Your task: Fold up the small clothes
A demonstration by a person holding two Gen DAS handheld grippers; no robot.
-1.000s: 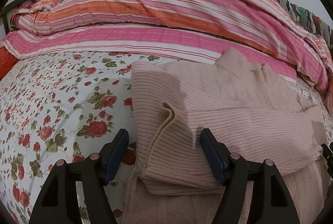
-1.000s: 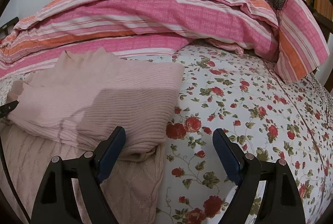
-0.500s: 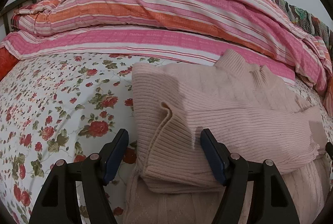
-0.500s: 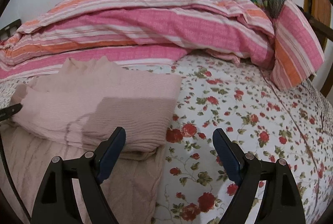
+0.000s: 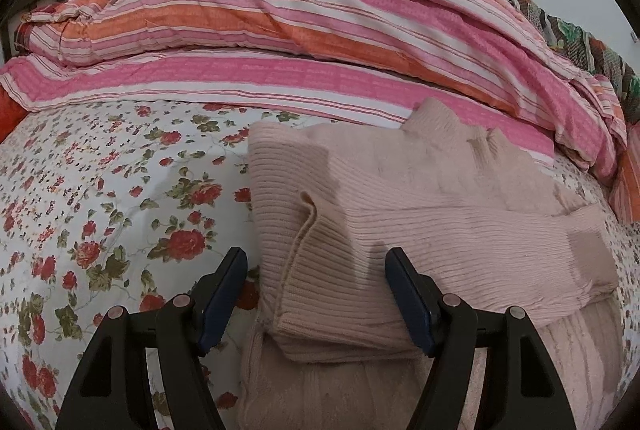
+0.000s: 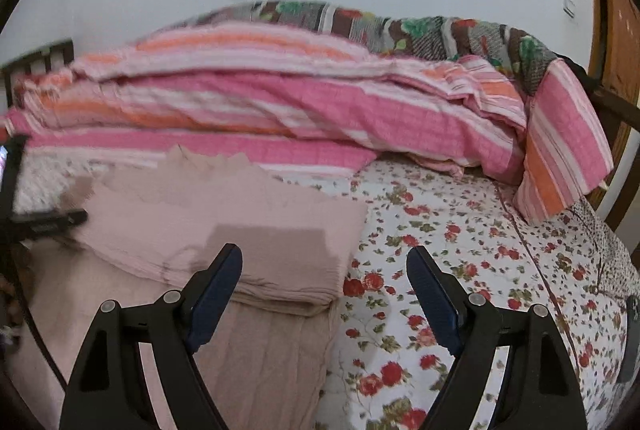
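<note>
just pink sweater (image 5: pixel 420 214) on floral sheet (image 5: pixel 100 190)

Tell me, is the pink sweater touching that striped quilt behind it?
Cannot tell. In the left wrist view the sweater's collar overlaps the striped quilt, yet contact isn't plainly shown.

The pale pink sweater (image 5: pixel 420 214) at the lower middle of the left wrist view is a soft, matt rib knit, its lower layer showing a cable pattern, and it lies on a smooth printed cotton-like floral sheet (image 5: pixel 100 190). Across the top, the striped quilt (image 5: pixel 320 42) is thin woven cloth with a slightly crinkled, matt face. The gripper fingers (image 6: pixel 218 294) look like matt black plastic with smooth dark blue pads, and a varnished wooden panel (image 6: pixel 622 42) shows at the right edge of the right wrist view.
</note>
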